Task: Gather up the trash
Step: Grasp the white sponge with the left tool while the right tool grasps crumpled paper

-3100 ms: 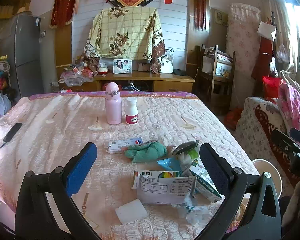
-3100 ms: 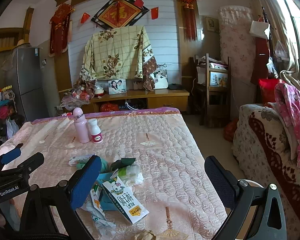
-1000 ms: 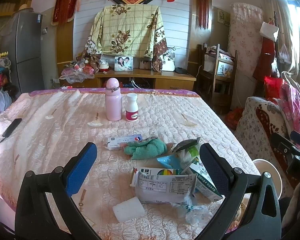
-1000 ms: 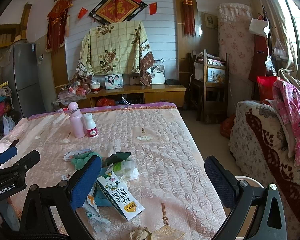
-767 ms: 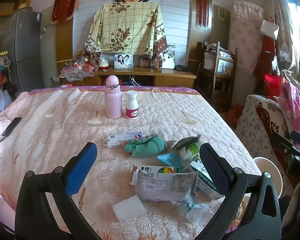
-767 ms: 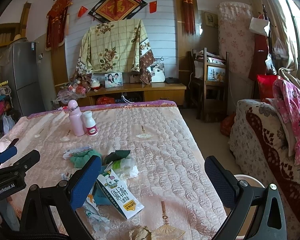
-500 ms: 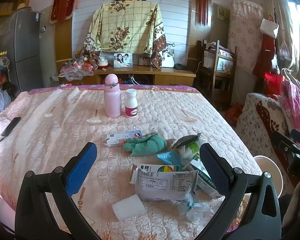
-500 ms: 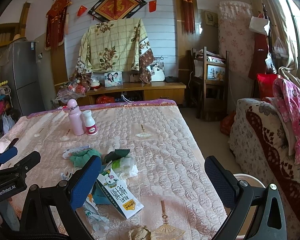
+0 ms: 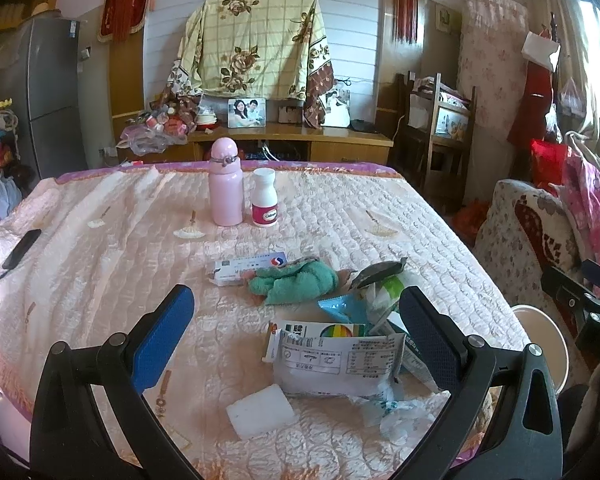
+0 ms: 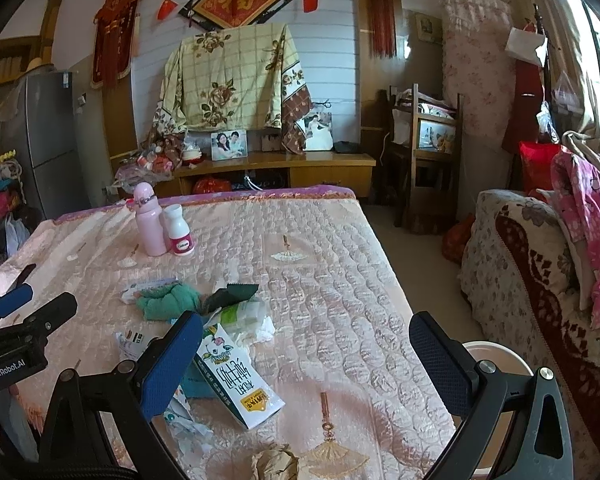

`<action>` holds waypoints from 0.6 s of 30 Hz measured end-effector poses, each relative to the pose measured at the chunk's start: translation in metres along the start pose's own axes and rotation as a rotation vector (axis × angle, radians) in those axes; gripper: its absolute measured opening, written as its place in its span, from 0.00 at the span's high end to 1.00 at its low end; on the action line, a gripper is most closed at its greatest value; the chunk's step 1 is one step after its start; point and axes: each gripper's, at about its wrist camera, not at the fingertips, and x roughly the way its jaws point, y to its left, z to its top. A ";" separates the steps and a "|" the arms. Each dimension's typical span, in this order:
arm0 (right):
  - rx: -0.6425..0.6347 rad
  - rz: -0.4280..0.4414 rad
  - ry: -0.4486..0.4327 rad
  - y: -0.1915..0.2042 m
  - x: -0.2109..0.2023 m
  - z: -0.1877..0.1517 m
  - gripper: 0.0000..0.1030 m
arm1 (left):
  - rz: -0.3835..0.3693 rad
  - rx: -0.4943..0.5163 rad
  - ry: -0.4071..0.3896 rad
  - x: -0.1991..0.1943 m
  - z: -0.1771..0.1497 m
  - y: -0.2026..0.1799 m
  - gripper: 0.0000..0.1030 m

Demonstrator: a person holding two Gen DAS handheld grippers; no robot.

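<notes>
The trash [image 9: 340, 356] lies untouched at lower centre on the desk [image 9: 100, 248], barely shifted in view since a second ago, while both hand-held grippers, left [image 9: 296, 336] and right [image 10: 306, 364], hover spread wide and empty, so collecting has not begun.

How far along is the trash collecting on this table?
Nothing looks collected yet. The left gripper and right gripper are both open and empty. Left: the white pouch, milk carton, crumpled paper ball and other wrappers on the table, beside the bin.
</notes>
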 end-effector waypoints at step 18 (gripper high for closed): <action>-0.021 0.094 0.136 -0.013 0.024 -0.027 0.01 | -0.045 -0.036 0.171 0.018 -0.017 0.052 0.01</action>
